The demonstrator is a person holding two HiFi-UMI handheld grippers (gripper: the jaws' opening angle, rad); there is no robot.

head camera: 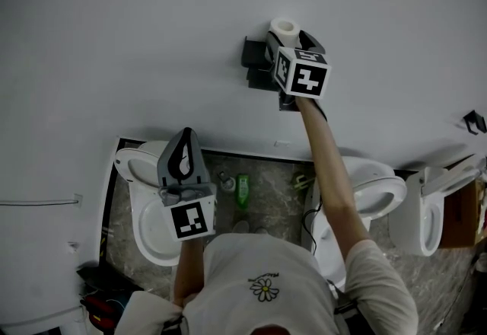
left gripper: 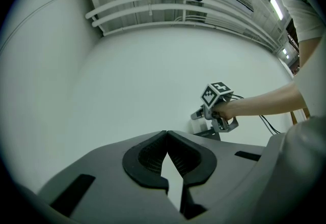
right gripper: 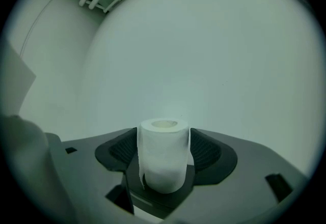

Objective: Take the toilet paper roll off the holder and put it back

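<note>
Claw on the right (right gripper: 163, 142) stands wide, its ribbed pads (right gripper: 125, 150) set against both flanks of the toilet paper roll (right gripper: 162, 159). The roll is upright, with its hollow core facing up. A dark part of the holder (head camera: 256, 59) lies just beneath it. I cannot tell whether the roll sits on that part or hangs just clear of it. The outer sheet hangs loose down the roll's left side.

Left claw (left gripper: 166, 134) is closed tip to tip with nothing in it, held low near my operator's body and well away from the work.

Risks, as I judge them:
- Soft paper gives under the pads. Too hard a squeeze ovals the core and it may bind on the holder.
- Too light a grip and the roll slides out, down toward the toilets (head camera: 146, 213).
- The loose sheet could catch on the holder's edge and unwind.
- Tilting the roll on the way back would make it miss its seat.

Surroundings: the holder is fixed to a plain pale wall (head camera: 137, 36). Below it is a marbled floor (head camera: 270, 196) with white toilet bowls on either side and a green bottle (head camera: 242, 190) standing between them. Bare pipes (left gripper: 153, 5) run overhead.
</note>
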